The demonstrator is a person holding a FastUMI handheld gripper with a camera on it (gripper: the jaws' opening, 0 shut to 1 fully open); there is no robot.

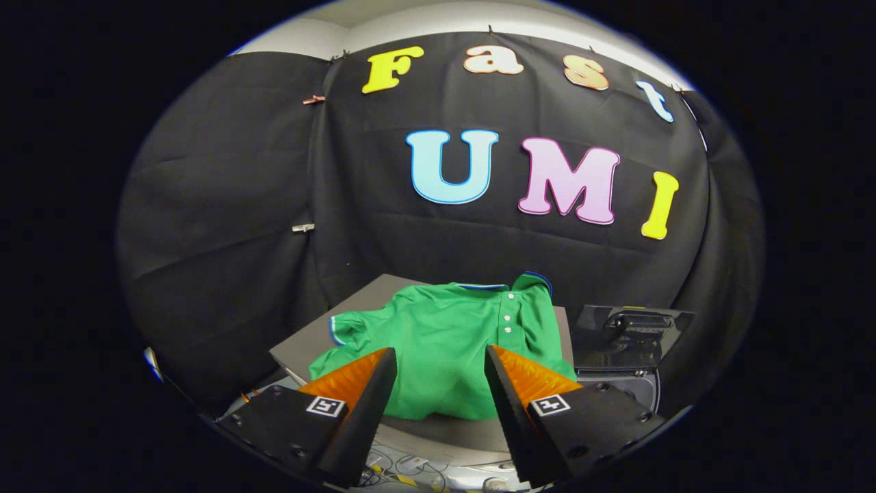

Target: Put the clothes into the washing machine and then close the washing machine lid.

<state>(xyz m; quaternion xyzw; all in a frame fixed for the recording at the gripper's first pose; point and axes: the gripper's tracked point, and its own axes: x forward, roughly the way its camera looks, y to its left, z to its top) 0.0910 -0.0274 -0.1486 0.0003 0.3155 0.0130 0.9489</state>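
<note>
A green polo shirt [445,342] with white buttons and a blue-and-white trimmed collar lies spread on a grey table [301,346]. My gripper [441,363] hovers above the shirt's near edge, open, with the fabric showing in the gap between the two fingers and nothing held. To the right of the table stands the washing machine [619,380], dark, with its lid [629,329] raised.
The black cloth wall closes the booth behind and to both sides of the table. Below the fingers, cables and a light floor patch [410,469] show near the table's front edge.
</note>
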